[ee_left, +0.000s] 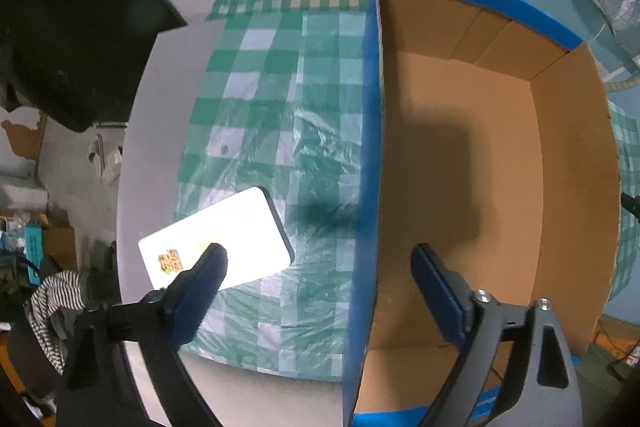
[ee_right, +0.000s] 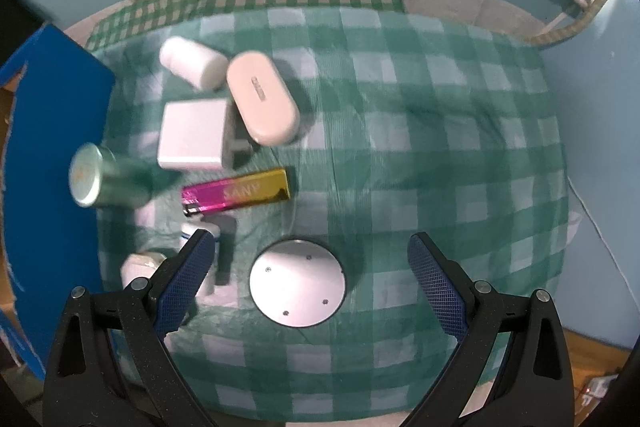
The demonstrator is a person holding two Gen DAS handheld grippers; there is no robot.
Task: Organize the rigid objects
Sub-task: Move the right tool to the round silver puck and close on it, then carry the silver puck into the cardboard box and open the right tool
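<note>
In the left wrist view my left gripper [ee_left: 320,255] is open and empty above the blue wall of an open cardboard box [ee_left: 576,163]. A white card with a gold chip [ee_left: 218,239] lies on the checked cloth left of the box, under the left finger [ee_left: 204,275]. In the right wrist view my right gripper [ee_right: 308,247] is open and empty above a round silver disc [ee_right: 297,283]. Beyond it lie a pink-gold lighter [ee_right: 236,194], a white charger block [ee_right: 192,135], a white oval case [ee_right: 262,98], a white bottle [ee_right: 194,63] and a green can [ee_right: 106,181].
The box's blue outer wall [ee_right: 52,163] stands at the left of the right wrist view. Small white items [ee_right: 138,267] and a dark stick [ee_right: 225,251] lie beside the right gripper's left finger. The green checked cloth [ee_right: 440,147] covers the table. A dark object [ee_left: 68,11] looms upper left.
</note>
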